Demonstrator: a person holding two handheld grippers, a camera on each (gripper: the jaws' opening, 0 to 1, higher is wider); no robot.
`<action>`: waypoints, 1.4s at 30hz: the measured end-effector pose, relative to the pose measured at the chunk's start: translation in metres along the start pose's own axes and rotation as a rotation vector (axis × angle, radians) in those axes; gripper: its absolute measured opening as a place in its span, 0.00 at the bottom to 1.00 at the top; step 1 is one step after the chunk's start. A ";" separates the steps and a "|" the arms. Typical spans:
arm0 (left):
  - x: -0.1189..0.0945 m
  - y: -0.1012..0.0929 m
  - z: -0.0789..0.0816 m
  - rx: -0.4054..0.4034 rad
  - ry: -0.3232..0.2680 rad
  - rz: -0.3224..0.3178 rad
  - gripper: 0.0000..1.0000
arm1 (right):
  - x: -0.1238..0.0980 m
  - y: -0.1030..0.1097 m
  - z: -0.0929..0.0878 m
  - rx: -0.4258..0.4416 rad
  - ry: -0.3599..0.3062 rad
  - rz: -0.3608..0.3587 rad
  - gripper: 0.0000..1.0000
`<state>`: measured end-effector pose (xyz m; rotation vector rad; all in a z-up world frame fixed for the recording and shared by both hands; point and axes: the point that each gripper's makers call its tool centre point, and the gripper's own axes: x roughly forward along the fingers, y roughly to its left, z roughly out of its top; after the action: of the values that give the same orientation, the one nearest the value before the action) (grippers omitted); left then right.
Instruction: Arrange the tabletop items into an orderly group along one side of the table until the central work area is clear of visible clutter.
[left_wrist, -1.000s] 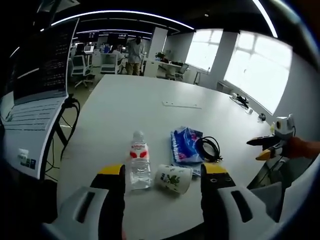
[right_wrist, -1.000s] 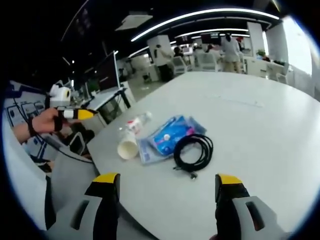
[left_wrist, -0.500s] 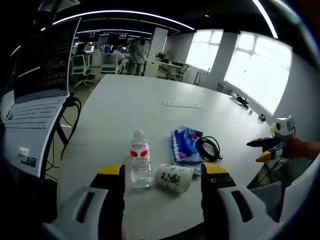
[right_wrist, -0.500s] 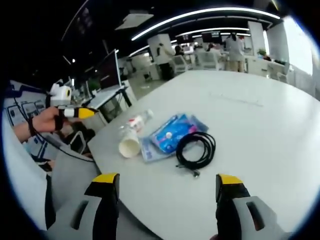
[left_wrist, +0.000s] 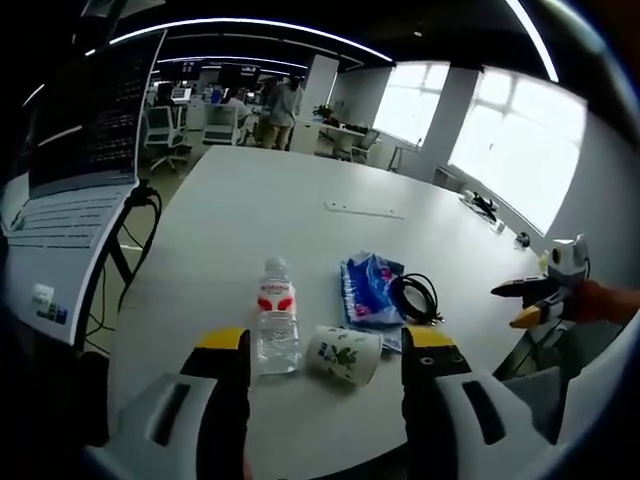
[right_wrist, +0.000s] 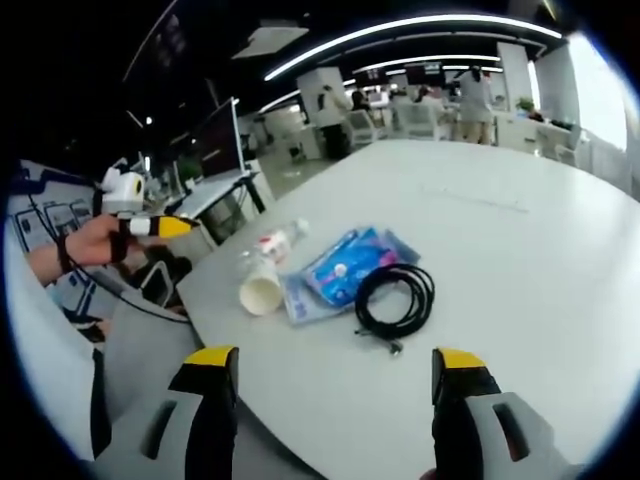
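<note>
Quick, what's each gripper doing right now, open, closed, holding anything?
Left gripper: open, holding nothing, above the table edge.
Right gripper: open, holding nothing.

My left gripper view looks across the table (left_wrist: 260, 200) from its near edge; my right gripper view faces it from the adjacent side; both share the bottle (left_wrist: 275, 315) (right_wrist: 274, 243).

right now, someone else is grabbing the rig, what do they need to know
Left gripper: open, empty, hovering off the table's near edge.
Right gripper: open, empty, also off the table.
Items sit clustered near the white table edge: water bottle upright, paper cup on its side beside it, blue packet, coiled black cable against the packet.
Done: nothing gripped yet.
Left: line all four along one side.
</note>
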<state>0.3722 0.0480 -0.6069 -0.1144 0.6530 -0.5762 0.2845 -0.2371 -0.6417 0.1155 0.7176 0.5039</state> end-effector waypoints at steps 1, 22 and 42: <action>0.000 0.000 0.000 -0.002 0.000 0.000 0.61 | 0.000 0.000 0.000 0.002 -0.001 -0.001 0.81; 0.016 0.015 0.007 -0.040 0.007 0.004 0.59 | -0.003 -0.003 -0.010 0.034 0.008 -0.014 0.82; 0.064 0.044 -0.002 -0.114 0.076 0.029 0.55 | -0.004 -0.008 -0.019 0.074 0.011 -0.032 0.83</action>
<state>0.4327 0.0502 -0.6553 -0.1903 0.7605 -0.5172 0.2725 -0.2471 -0.6553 0.1705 0.7483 0.4478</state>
